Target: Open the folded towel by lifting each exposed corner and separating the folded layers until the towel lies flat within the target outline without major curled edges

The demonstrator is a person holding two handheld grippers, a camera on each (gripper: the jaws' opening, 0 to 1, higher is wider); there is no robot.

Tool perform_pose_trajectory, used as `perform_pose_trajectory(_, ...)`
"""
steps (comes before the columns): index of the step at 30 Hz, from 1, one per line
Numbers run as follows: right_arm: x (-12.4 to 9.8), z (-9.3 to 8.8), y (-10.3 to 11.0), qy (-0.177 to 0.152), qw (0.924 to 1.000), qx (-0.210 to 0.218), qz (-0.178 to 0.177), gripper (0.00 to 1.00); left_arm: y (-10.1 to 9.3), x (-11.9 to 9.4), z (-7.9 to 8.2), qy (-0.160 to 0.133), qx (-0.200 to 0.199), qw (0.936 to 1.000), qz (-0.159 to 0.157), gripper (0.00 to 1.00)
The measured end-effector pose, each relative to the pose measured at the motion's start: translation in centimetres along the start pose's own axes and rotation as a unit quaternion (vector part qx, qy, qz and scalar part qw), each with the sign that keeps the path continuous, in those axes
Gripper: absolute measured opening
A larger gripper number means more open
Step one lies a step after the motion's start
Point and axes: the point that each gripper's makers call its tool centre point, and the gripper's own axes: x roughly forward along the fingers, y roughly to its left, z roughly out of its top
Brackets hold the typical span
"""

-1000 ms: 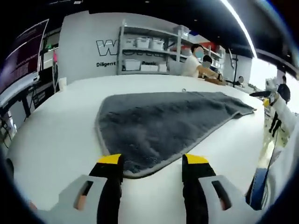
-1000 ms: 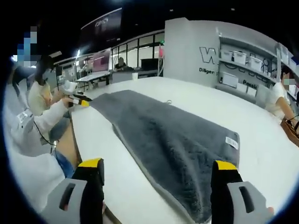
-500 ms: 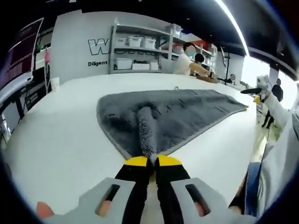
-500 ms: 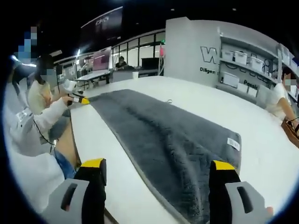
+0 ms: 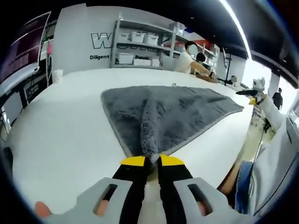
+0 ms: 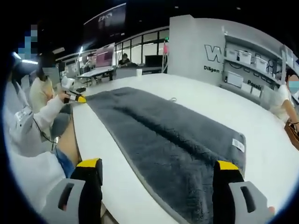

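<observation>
A grey towel (image 5: 177, 109) is seen spread on a white table (image 5: 56, 121), and its near corner is being pinched between the closed yellow-tipped jaws of the left gripper (image 5: 148, 162). From that pinch a raised ridge of cloth is drawn up, running away from the jaws toward the middle of the towel. In the left gripper view the towel's long axis is laid from the pinched corner out toward the right, where the right gripper (image 5: 247, 93) is glimpsed at the far end, its jaws too small to be judged there.

In the right gripper view the same towel (image 6: 163, 135) is stretched lengthwise away from the camera, its long axis running from the lower right to the upper left. A shallow crease is carried along that axis. A small white label (image 6: 238, 144) is sewn near the close right edge; dark marks are printed on it, but nothing can be read. The right gripper (image 6: 159, 170) is held with its jaws wide apart, the near end of the towel lying between and beyond them. At the far end the left gripper (image 6: 80, 99) is seen at the towel's corner.

On the back wall large letters are painted, of which only "W" can be made out, with "Diligent" beneath. Shelving (image 5: 140, 44) with white bins is set against that wall.
</observation>
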Motion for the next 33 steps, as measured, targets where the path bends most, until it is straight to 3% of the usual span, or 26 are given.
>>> perform_pose_trajectory(5,0.6,0.8,1.2,-0.002,0.9999,-0.011,0.013,0.99,0.4,-1.2,0.3,-0.010,-0.006,0.9996,0.025,0.28)
perform_pose_trajectory(12,3.5,2.2,5.2,-0.001,0.9963,-0.048,0.071,0.97,-1.7,-3.2,2.4,-0.081,0.002,0.9962,0.032,0.62)
perform_pose_trajectory(20,6.5,3.4,7.7,0.003,0.9909,-0.061,0.119,0.96,-3.6,-4.3,2.3,-0.087,0.010,0.9945,0.056,0.95)
perform_pose_trajectory(23,7.2,4.3,8.1,0.003,0.9887,-0.066,0.135,0.96,-4.2,-4.6,2.4,-0.092,0.020,0.9940,0.056,1.00)
perform_pose_trajectory(29,8.8,6.5,7.9,0.005,0.9850,-0.078,0.154,0.96,-4.5,-4.5,2.4,-0.100,0.026,0.9931,0.057,1.00)
perform_pose_trajectory(33,11.1,8.6,7.1,0.003,0.9814,-0.084,0.173,0.96,-4.5,-4.1,2.3,-0.106,0.019,0.9930,0.050,1.00)
